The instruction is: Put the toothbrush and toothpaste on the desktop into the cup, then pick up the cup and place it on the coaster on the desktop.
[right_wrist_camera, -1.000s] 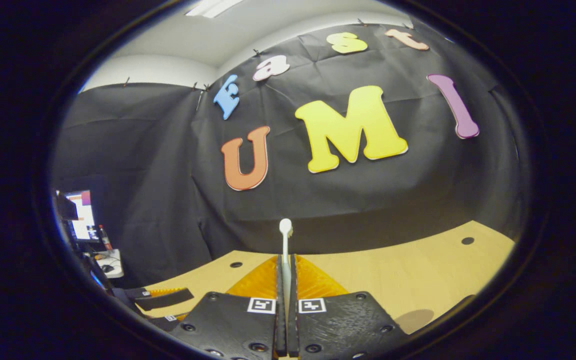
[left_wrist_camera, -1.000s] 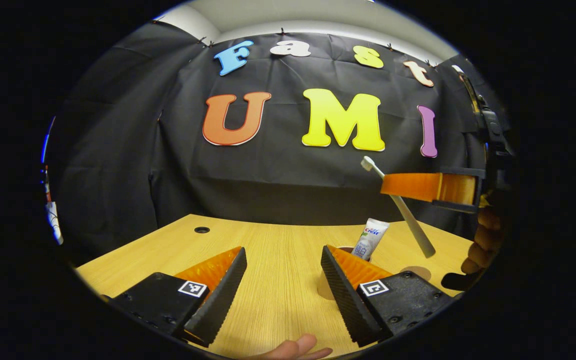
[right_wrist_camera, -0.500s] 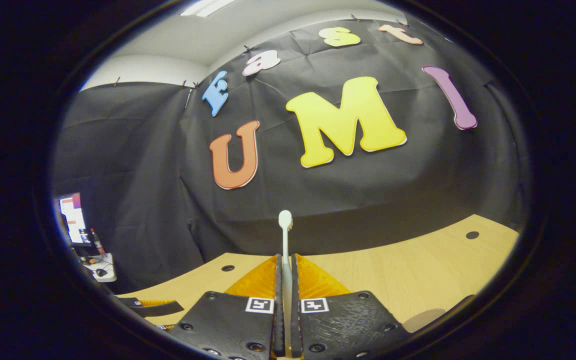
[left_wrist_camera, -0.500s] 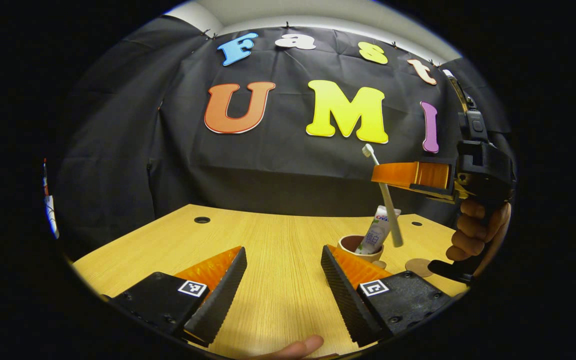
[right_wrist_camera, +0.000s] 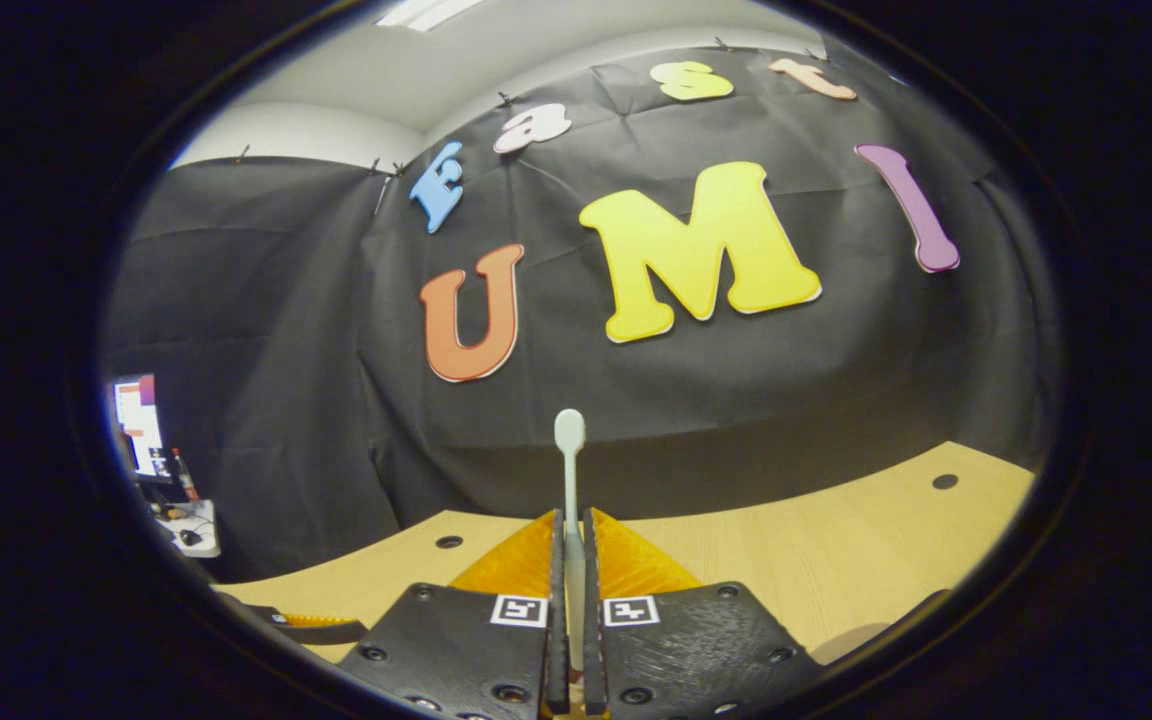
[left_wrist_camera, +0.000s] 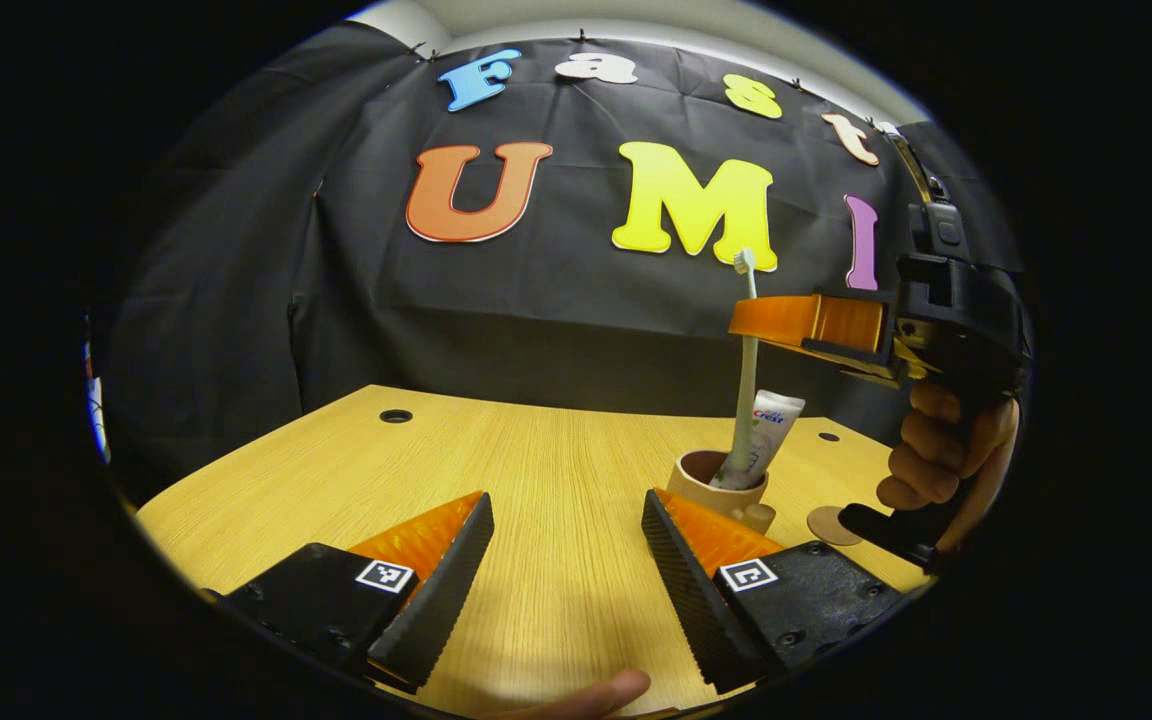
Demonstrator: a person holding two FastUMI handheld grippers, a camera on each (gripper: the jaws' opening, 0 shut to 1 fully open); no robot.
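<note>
Over the last second the toothbrush (left_wrist_camera: 746, 375) has been swung from a steep slant to upright and brought over the cup (left_wrist_camera: 714, 483); its lower end is now seen inside the rim, beside the toothpaste (left_wrist_camera: 764, 435) already standing there. The brush is clamped near its upper part by the right gripper (left_wrist_camera: 746, 325), jaws narrow on the handle. The left gripper (left_wrist_camera: 561, 575) is held wide, near the desk (left_wrist_camera: 496, 470), gripping nothing. The coaster (left_wrist_camera: 831, 523) lies bare just right of the cup. Judged: insertion nearly complete; release expected, cup transfer outstanding.
</note>
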